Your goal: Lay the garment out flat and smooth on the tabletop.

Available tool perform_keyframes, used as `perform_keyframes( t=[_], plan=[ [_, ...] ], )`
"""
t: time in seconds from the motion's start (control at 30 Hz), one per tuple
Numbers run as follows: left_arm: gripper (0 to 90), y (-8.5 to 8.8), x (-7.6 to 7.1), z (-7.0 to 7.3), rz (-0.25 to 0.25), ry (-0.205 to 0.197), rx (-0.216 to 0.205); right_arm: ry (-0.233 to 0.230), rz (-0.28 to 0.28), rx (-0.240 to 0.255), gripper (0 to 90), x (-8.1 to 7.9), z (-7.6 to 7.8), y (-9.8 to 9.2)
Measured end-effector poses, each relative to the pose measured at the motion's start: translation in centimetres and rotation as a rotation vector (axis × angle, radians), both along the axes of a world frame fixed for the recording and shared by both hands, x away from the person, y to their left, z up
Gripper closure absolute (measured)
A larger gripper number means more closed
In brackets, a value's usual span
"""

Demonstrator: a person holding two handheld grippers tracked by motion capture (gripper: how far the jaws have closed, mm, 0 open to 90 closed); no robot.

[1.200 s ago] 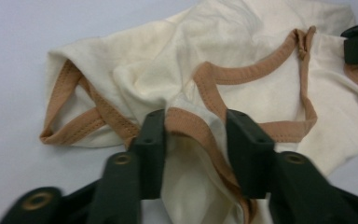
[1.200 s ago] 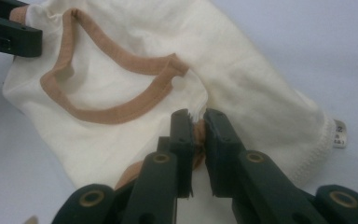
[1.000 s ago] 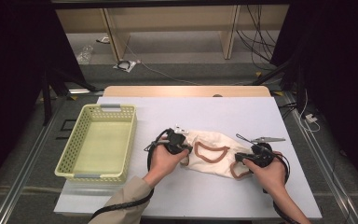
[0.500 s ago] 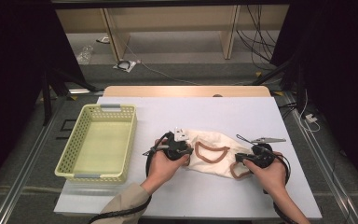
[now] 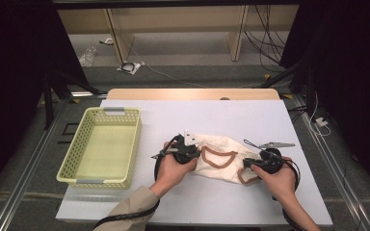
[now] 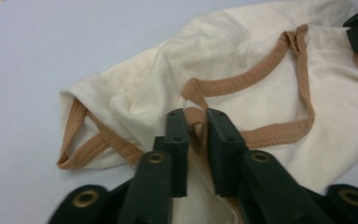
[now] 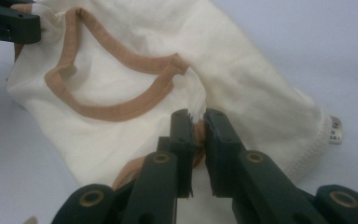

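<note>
On the table [image 5: 289, 125], a yellow basket [image 5: 101, 144] waits at centre left. The cream garment [image 5: 221, 166] lies lower centre, where left tongs [image 6: 196, 122], just closing, and right tongs [image 7: 198, 125] pinch its tan trim, seemingly to spread it.

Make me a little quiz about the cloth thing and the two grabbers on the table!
1. True or false: the cream garment lies inside the yellow basket.
2. What colour is the trim along the garment's edges? A) blue B) tan C) green
3. Fill in: the left gripper and the right gripper each pinch a bit of the garment's ____.

Key
1. False: the garment lies on the table, to the right of the basket, and does not touch it.
2. B: tan.
3. Trim. The left jaws have just been closing on it; the right jaws are shut on theirs.
</note>
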State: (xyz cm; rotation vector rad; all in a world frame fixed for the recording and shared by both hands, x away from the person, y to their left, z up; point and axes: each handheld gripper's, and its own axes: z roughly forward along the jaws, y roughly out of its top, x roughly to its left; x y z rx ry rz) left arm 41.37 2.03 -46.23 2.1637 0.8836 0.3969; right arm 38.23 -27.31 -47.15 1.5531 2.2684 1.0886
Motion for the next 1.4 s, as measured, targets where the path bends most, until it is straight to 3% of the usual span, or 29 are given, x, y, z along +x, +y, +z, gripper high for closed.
perform_keyframes(
  t=[0.1, 0.27, 0.47, 0.53, 0.7, 0.83, 0.97, 1.1, 1.17, 1.3, 1.4],
  plan=[
    [86.7, 0.2, -0.3, 0.1, -0.015, 0.006, -0.022, -0.009, -0.003, 0.009, 82.5, -0.1, 0.1, -0.1],
    [87.3, 1.9, -1.9, 1.9, -0.025, -0.018, -0.15, -0.073, -0.011, 0.067, 82.6, -1.0, 1.3, -1.0],
    [87.6, 4.1, -4.9, 4.4, -0.058, -0.06, -0.249, -0.203, 0.017, 0.136, 82.6, -4.4, 3.8, -1.6],
    [87.6, 4.6, -6.0, 5.3, -0.074, -0.07, -0.27, -0.225, 0.028, 0.16, 82.7, -5.5, 4.4, -1.6],
    [87.6, 5.7, -9.0, 7.1, -0.119, -0.099, -0.301, -0.264, 0.061, 0.232, 82.7, -8.4, 5.8, -1.6],
    [87.6, 6.3, -10.9, 8.6, -0.147, -0.126, -0.299, -0.29, 0.09, 0.271, 82.6, -10.3, 6.7, -1.5],
    [87.6, 7.0, -12.7, 10.2, -0.166, -0.151, -0.307, -0.313, 0.109, 0.308, 82.7, -11.6, 7.7, -1.4],
    [87.6, 7.6, -14.8, 11.9, -0.191, -0.166, -0.345, -0.342, 0.121, 0.327, 82.7, -12.6, 8.8, -1.5],
    [87.6, 7.7, -15.7, 12.8, -0.205, -0.197, -0.347, -0.357, 0.129, 0.342, 82.7, -13.0, 9.4, -1.5],
    [87.6, 7.8, -16.4, 14.3, -0.22, -0.245, -0.358, -0.399, 0.138, 0.34, 82.6, -13.6, 10.6, -1.3],
    [87.6, 7.9, -15.7, 14.6, -0.207, -0.259, -0.353, -0.412, 0.129, 0.341, 82.6, -13.5, 11.0, -1.6]
  ],
)
